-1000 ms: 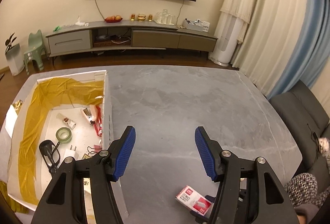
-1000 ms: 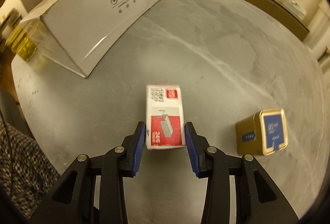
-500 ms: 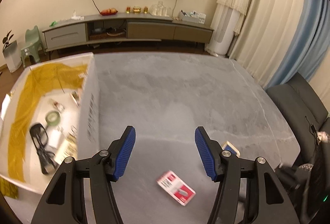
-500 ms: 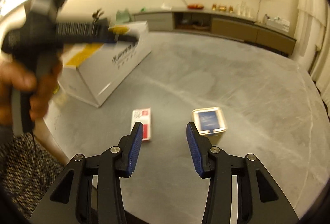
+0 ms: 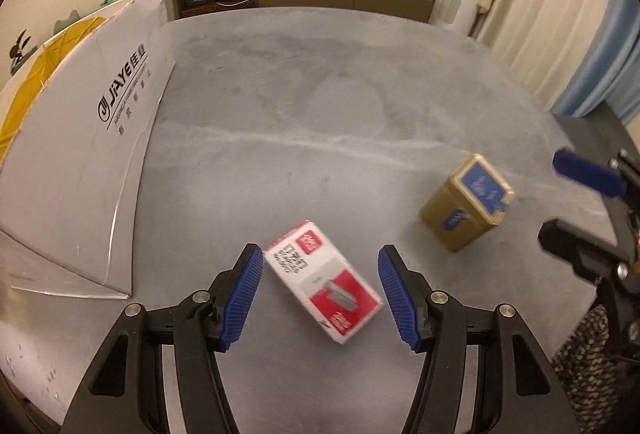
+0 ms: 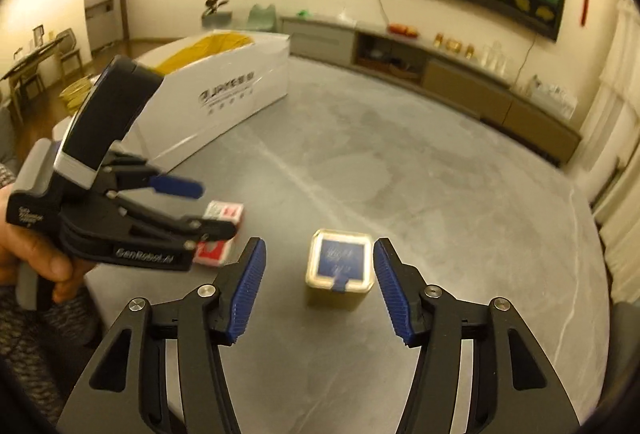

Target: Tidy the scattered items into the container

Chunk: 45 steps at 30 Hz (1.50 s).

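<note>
staple box [image 5: 323, 284], red and white, lies flat on the grey table [image 5: 304, 106], skewed between the blue pads of the left gripper [image 5: 320, 292], whose jaws stand wide apart and touch neither side of it. just right of it, well clear, a gold tin [image 6: 339, 272] with a blue lid stands upright between the spread fingers of the right gripper [image 6: 320, 288], also untouched. a hand [image 6: 30, 254] grips the left tool's handle in the right wrist view. the white cardboard container [image 5: 80, 138], lined with yellow, sits on the table's left side, apart from both items.
</note>
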Motion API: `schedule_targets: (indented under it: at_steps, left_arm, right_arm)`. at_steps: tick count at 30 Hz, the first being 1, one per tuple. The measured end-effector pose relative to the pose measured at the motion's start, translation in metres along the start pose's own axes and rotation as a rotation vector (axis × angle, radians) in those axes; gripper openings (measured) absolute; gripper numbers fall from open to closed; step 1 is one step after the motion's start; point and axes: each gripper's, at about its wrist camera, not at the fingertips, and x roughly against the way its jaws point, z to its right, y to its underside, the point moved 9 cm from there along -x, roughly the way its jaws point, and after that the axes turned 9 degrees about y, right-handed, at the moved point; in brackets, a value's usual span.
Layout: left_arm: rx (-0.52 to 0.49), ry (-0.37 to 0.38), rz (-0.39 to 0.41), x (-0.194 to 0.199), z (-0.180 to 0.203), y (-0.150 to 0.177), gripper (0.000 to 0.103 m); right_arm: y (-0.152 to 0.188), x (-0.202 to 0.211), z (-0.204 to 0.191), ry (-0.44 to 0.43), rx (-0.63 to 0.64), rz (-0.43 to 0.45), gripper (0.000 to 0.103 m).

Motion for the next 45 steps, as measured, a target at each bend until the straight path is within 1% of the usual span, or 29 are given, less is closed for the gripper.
schedule_targets:
  at_steps: [2,3,5,8,11,14,17,19,21,23,24,25,27,29,30,31,32,33,35,36,38,39,40,42,43,44,45]
  left_arm:
    - [0.010,-0.013,0.000,-0.004,-0.005,0.002,0.061]
    - [0.007,-0.019,-0.001,-0.006,-0.006,0.003,0.061]
    - [-0.009,-0.037,-0.008,-0.013,-0.007,0.003,0.061]
    - [-0.033,-0.061,-0.021,-0.022,-0.005,0.008,0.061]
    - [-0.055,-0.072,-0.027,-0.031,-0.004,0.008,0.062]
    - [-0.084,-0.068,-0.011,-0.033,-0.002,0.004,0.062]
    - [-0.091,-0.075,-0.001,-0.032,-0.004,0.004,0.062]
    - [-0.086,-0.076,0.002,-0.030,-0.005,0.005,0.062]
    - [-0.087,-0.089,0.013,-0.025,-0.006,0.005,0.062]
    - [-0.089,-0.103,0.026,-0.018,-0.005,0.008,0.065]
    - [-0.084,-0.104,0.032,-0.015,-0.005,0.009,0.069]
    - [-0.072,-0.103,0.037,-0.013,-0.006,0.012,0.073]
    - [-0.032,-0.096,0.039,-0.012,-0.011,0.019,0.073]
    - [-0.001,-0.073,0.022,-0.017,-0.013,0.025,0.073]
    - [-0.009,-0.070,0.029,-0.018,-0.012,0.024,0.074]
    - [-0.029,-0.062,0.032,-0.019,-0.010,0.022,0.074]
    - [-0.044,-0.045,0.032,-0.021,-0.008,0.021,0.072]
    - [-0.049,-0.028,0.044,-0.021,-0.008,0.019,0.061]
    - [-0.035,-0.020,0.048,-0.019,-0.012,0.017,0.059]
    - [-0.027,-0.013,0.054,-0.018,-0.014,0.016,0.059]
    - [-0.028,0.007,0.056,-0.016,-0.011,0.017,0.064]
    - [-0.040,0.009,0.044,-0.018,-0.006,0.020,0.074]
    - [-0.061,0.007,0.031,-0.021,-0.003,0.023,0.080]
    - [-0.122,-0.019,0.030,-0.022,0.002,0.026,0.081]
    - [-0.140,-0.017,0.036,-0.022,0.004,0.024,0.076]
    - [-0.137,-0.010,0.042,-0.020,0.005,0.023,0.070]
    - [-0.134,-0.012,0.047,-0.018,0.004,0.021,0.047]
  right_arm:
    - [0.006,-0.008,0.009,0.013,-0.054,0.009,0.060]
    - [0.010,-0.015,0.013,0.022,-0.084,-0.011,0.060]
    - [0.008,-0.020,0.014,-0.008,-0.110,-0.029,0.060]
    - [0.003,-0.032,0.006,-0.025,-0.081,-0.034,0.060]
    - [0.006,-0.049,-0.001,-0.042,-0.081,-0.088,0.060]
    - [0.010,-0.048,-0.003,-0.038,-0.070,-0.096,0.059]
    - [0.012,-0.048,0.000,-0.043,-0.086,-0.101,0.058]
    - [0.013,-0.044,0.002,-0.025,-0.084,-0.091,0.060]
    - [0.013,-0.041,0.004,-0.010,-0.079,-0.079,0.060]
    - [0.014,-0.039,0.005,-0.002,-0.075,-0.075,0.060]
    - [0.014,-0.039,0.005,-0.001,-0.074,-0.077,0.060]
    - [0.015,-0.040,0.004,-0.002,-0.071,-0.081,0.060]
    - [0.018,-0.042,0.003,0.002,-0.059,-0.092,0.061]
    - [0.019,-0.044,0.001,0.011,-0.048,-0.102,0.061]
    - [0.020,-0.045,0.002,0.019,-0.047,-0.105,0.061]
    - [0.022,-0.047,0.003,0.018,-0.057,-0.121,0.060]
    - [0.024,-0.049,0.005,-0.002,-0.086,-0.140,0.060]
    - [0.025,-0.049,0.006,-0.023,-0.114,-0.152,0.060]
    - [0.027,-0.049,0.008,-0.040,-0.136,-0.159,0.060]
    - [0.027,-0.048,0.009,-0.032,-0.131,-0.153,0.060]
    - [0.026,-0.047,0.010,-0.011,-0.115,-0.141,0.061]
    - [0.026,-0.048,0.009,-0.003,-0.101,-0.135,0.061]
    - [0.027,-0.049,0.008,0.006,-0.089,-0.134,0.061]
    - [0.030,-0.055,0.007,0.015,-0.073,-0.146,0.061]
    - [0.032,-0.057,0.006,0.009,-0.079,-0.158,0.060]
    - [0.033,-0.058,0.006,-0.009,-0.099,-0.172,0.060]
    - [0.033,-0.059,0.008,-0.023,-0.118,-0.176,0.051]
